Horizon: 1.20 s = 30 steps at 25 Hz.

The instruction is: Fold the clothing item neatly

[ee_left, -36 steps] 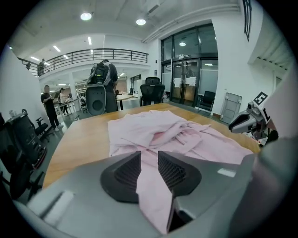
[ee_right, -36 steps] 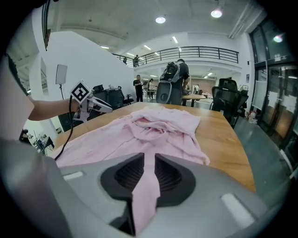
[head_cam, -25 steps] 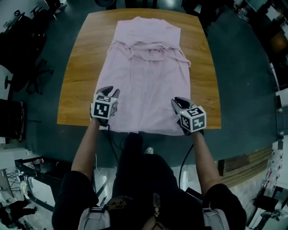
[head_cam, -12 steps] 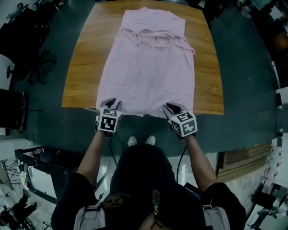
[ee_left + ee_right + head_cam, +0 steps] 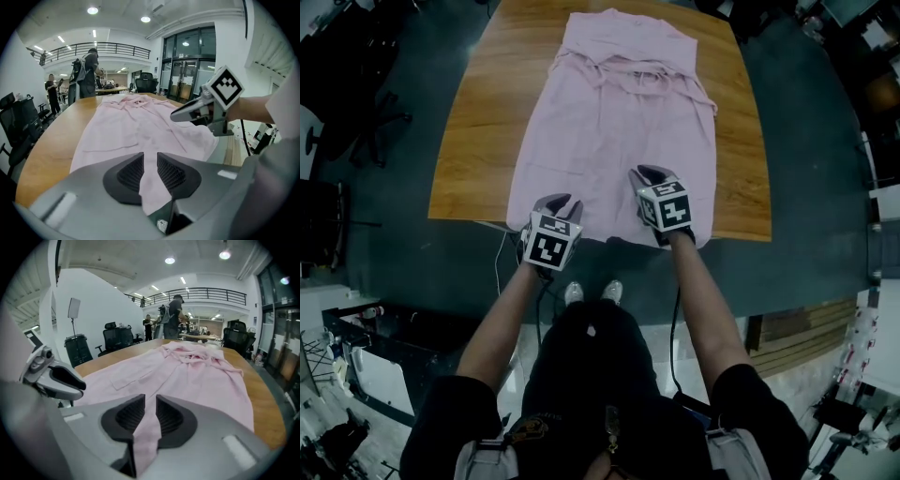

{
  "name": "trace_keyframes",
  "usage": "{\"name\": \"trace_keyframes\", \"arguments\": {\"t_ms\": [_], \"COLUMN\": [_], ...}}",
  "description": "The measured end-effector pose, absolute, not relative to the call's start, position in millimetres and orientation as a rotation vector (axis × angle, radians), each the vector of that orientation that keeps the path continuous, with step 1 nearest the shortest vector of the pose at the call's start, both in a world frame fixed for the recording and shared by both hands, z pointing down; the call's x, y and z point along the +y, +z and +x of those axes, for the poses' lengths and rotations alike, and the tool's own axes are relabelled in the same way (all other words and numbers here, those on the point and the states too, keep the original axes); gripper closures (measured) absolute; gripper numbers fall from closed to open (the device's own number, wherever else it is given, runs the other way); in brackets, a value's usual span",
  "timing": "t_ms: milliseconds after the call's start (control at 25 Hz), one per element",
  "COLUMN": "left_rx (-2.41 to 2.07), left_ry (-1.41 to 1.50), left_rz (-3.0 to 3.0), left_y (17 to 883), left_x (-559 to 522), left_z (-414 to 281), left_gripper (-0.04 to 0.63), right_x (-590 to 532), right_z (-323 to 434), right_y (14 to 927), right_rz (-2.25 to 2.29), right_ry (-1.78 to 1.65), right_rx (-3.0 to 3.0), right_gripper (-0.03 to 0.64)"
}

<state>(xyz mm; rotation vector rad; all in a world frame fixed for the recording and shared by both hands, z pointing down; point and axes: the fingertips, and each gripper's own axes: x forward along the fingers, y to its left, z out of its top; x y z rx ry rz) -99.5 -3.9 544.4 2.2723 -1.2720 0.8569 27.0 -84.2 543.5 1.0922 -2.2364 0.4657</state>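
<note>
A pink garment (image 5: pixel 619 122) lies flat along the wooden table (image 5: pixel 473 141), collar at the far end, with a tied belt across its upper part. My left gripper (image 5: pixel 561 202) is at the near left hem by the table's edge. Its jaws are closing, and a fold of pink cloth (image 5: pixel 151 187) hangs between the pads of the left gripper (image 5: pixel 150 158). My right gripper (image 5: pixel 643 174) is raised over the near right part of the garment. The right gripper (image 5: pixel 151 400) is shut on a strip of hem (image 5: pixel 146 437).
Dark office chairs (image 5: pixel 356 131) stand on the floor left of the table. Several people (image 5: pixel 86 77) stand beyond the table's far end. Timber planks (image 5: pixel 802 333) lie on the floor at the right. The person's shoes (image 5: pixel 591 292) are just below the near table edge.
The right gripper has moved forward from the near hem to above the garment, taking the hem with it. The left gripper has shifted right along the edge, and its jaws have narrowed.
</note>
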Motion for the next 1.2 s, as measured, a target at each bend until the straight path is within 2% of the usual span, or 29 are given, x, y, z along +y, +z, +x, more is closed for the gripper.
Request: {"name": "trace_keyframes", "arguments": {"t_ms": [320, 400, 520, 800, 1200], "left_rx": [-1.153, -1.122, -1.071, -0.986, -0.96], "left_ry": [0.79, 0.8, 0.844, 1.014, 1.105], "left_rz": [2.446, 2.454, 2.455, 2.433, 2.364], "left_y": [509, 508, 515, 545, 582], "left_x": [-77, -94, -117, -160, -184], "left_z": [-30, -14, 9, 50, 92], "left_gripper": [0.503, 0.503, 0.503, 0.503, 0.503], "right_x": [-154, -154, -151, -150, -152], "right_z": [66, 72, 81, 108, 115], "right_y": [578, 585, 585, 579, 588], "right_rz": [1.22, 1.203, 1.209, 1.263, 1.252], "right_ry": [0.463, 0.478, 0.504, 0.588, 0.631], "right_rx": [-2.038, -2.02, -2.044, -2.093, -2.122], "right_gripper": [0.541, 0.559, 0.601, 0.601, 0.601]}}
